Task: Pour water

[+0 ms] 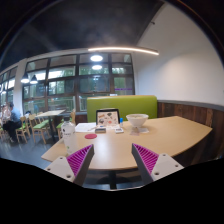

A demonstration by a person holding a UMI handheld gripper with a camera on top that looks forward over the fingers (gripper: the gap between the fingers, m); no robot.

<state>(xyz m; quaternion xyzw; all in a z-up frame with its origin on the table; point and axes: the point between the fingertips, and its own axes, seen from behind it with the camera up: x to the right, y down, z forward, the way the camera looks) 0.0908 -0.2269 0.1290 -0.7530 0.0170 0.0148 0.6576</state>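
A light wooden surface (125, 148) with rounded corners stretches ahead of the tool (113, 160), whose two fingers stand spread apart with nothing between them, their pink pads (80, 158) facing inward over the near edge of the wood. Well beyond the fingers, toward the left end of the surface, stands a clear pitcher (68, 134), upright; whether it holds water cannot be told. Just beside it lies a small red item (90, 135), and farther along sits a tablet or framed card (107, 118) propped upright, with some white things around it too small to name. To the right of that rests a pale bowl (137, 121), apart from the pitcher. Behind the surface runs a bench seat with a bright green back (122, 105) set against a wood-panelled wall (188, 110). The room is dim, with a long strip lamp (122, 50) glowing overhead and a round ceiling light (96, 58) near it. Large windows (70, 85) fill the far wall, showing greenery outside. At the far left, near the windows, stand another small table (45, 117) and chairs, and a person (8, 120) sits there. No brand, label or writing is readable anywhere.
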